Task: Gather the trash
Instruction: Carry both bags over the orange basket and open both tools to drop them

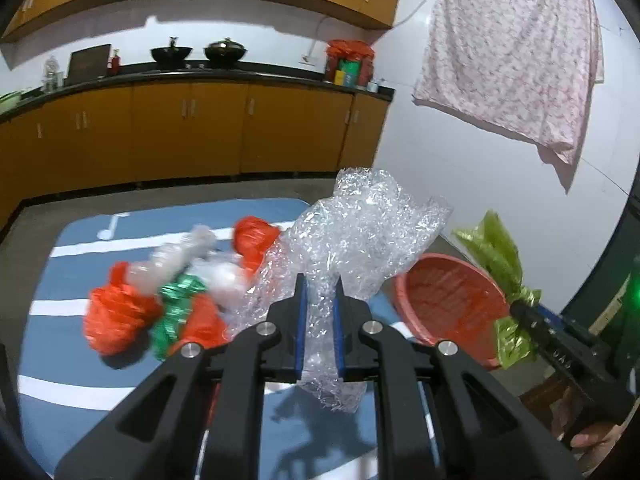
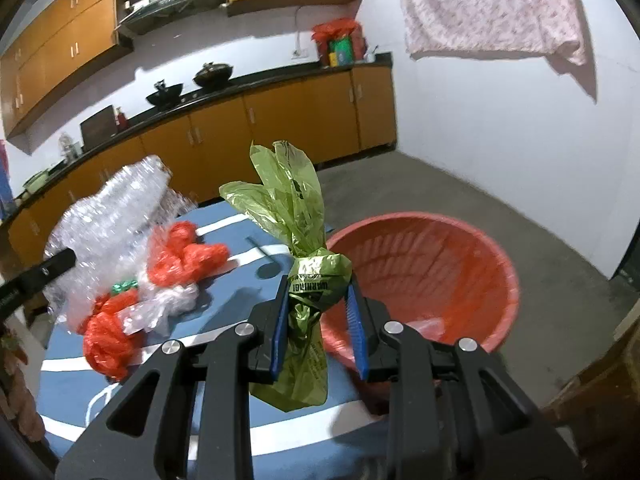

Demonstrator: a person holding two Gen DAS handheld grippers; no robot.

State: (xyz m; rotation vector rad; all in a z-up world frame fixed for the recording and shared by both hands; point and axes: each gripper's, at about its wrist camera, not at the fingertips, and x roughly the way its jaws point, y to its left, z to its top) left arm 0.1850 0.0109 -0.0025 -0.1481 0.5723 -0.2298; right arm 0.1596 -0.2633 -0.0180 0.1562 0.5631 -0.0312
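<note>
left gripper point(image 1: 320, 312) clamped nearly shut on bubble wrap point(image 1: 352, 232), right gripper point(image 2: 320, 312) pinching a knotted green bag point(image 2: 298, 248) partway closed, both lifted off the desk point(image 2: 248, 248), likely to drop into the red basin point(image 2: 460, 248) just ahead-right.

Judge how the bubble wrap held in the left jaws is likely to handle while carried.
The bubble wrap probably weighs little: its upper part stands above the left gripper unsupported. It looks floppy, crumpling and drooping below the jaws. Its slick film might slip, though it is pinched tightly.
</note>
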